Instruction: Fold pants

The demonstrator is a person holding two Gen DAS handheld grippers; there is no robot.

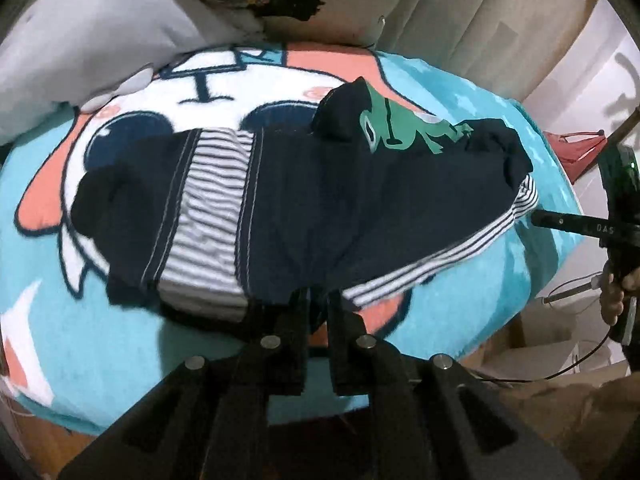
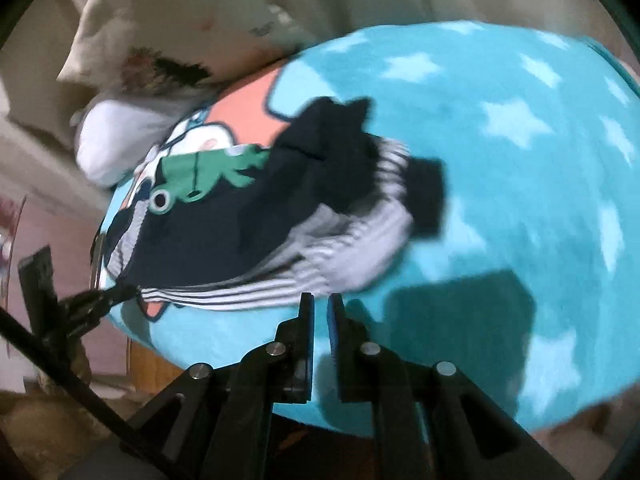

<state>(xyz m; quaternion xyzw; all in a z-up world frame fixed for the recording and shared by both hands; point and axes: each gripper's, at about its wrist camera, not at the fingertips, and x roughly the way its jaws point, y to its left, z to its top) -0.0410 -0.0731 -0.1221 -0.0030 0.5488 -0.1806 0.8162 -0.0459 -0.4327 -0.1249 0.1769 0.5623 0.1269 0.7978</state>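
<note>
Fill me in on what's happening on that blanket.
A person is folding small navy pants with striped trim on a turquoise cartoon blanket, a handheld gripper in each hand. The left gripper pinches the near hem; the right gripper pinches the striped edge. The pants lie rumpled, not yet neatly folded.

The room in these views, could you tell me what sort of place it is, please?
Probably a bedroom at home: a turquoise cartoon blanket covers what looks like a bed, pillows lie at its far end, and pale curtains hang behind. Dark pants lie on the blanket.
</note>
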